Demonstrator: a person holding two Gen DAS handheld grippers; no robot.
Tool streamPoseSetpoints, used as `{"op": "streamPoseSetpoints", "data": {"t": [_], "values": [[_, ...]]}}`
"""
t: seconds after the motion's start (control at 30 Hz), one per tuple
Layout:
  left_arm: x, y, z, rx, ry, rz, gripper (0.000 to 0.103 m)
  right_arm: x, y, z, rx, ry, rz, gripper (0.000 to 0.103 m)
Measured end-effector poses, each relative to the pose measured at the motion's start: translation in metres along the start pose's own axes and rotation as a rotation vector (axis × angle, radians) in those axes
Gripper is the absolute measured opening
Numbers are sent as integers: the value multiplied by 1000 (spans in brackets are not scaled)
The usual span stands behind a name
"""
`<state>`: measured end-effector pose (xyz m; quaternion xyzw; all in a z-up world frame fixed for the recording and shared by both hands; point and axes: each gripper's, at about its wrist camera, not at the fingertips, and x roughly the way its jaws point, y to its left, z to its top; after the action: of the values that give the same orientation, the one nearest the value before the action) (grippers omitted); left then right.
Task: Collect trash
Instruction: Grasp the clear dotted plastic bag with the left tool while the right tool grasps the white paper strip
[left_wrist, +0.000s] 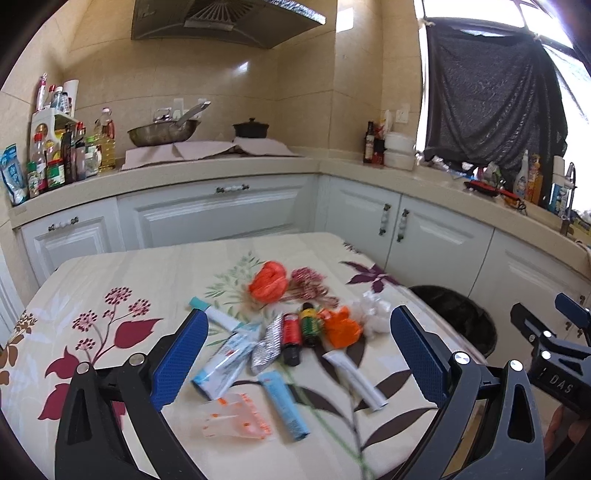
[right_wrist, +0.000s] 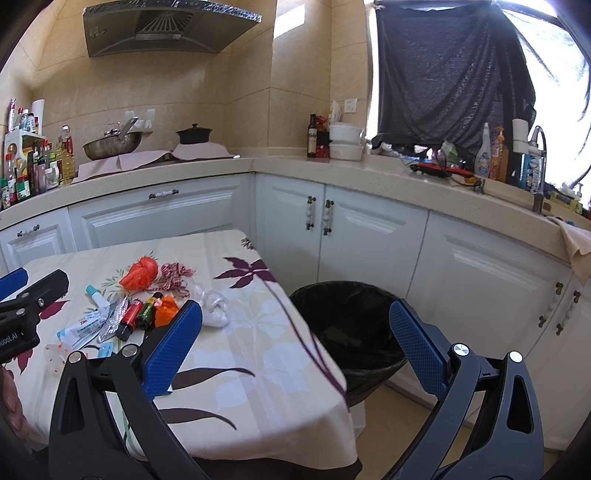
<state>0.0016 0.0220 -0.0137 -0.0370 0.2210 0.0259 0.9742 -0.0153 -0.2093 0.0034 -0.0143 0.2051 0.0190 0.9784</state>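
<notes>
Trash lies in a heap on the flowered tablecloth (left_wrist: 110, 280): an orange plastic bag (left_wrist: 267, 282), a red-white cloth scrap (left_wrist: 310, 284), a crumpled white bag (left_wrist: 373, 314), a red tube (left_wrist: 291, 338), a green bottle (left_wrist: 311, 325), orange wrapper (left_wrist: 340, 326), a foil blister pack (left_wrist: 267, 345), several toothpaste tubes (left_wrist: 284, 404) and a clear packet (left_wrist: 236, 417). My left gripper (left_wrist: 299, 354) is open above the heap. My right gripper (right_wrist: 295, 343) is open and empty over the table's right edge, beside the black-lined bin (right_wrist: 351, 325).
The bin also shows in the left wrist view (left_wrist: 461, 317), on the floor right of the table. White cabinets (right_wrist: 354, 229) and a cluttered L-shaped counter (right_wrist: 221, 166) with wok, pot and bottles stand behind. A dark curtain (right_wrist: 450, 74) covers the window.
</notes>
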Motion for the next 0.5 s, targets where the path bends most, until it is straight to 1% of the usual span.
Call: {"op": "streamPoseSetpoints", "data": {"t": [0.1,0.27,0.37,0.47,0.5], "values": [[3,18,-9,-11,29,34,96,4,9,-4,-8,9,29,99],[4,44,-24,-27,62,92,96,20,34,-18,-40,49,127,99],[9,56,-37,-22,103,121,96,34,51,-30,-56,87,190,99],[15,63,-48,-34,143,123,96,44,66,-39,-62,116,247,98],[17,65,-51,-35,152,123,96,49,72,-43,-68,131,268,95]]}}
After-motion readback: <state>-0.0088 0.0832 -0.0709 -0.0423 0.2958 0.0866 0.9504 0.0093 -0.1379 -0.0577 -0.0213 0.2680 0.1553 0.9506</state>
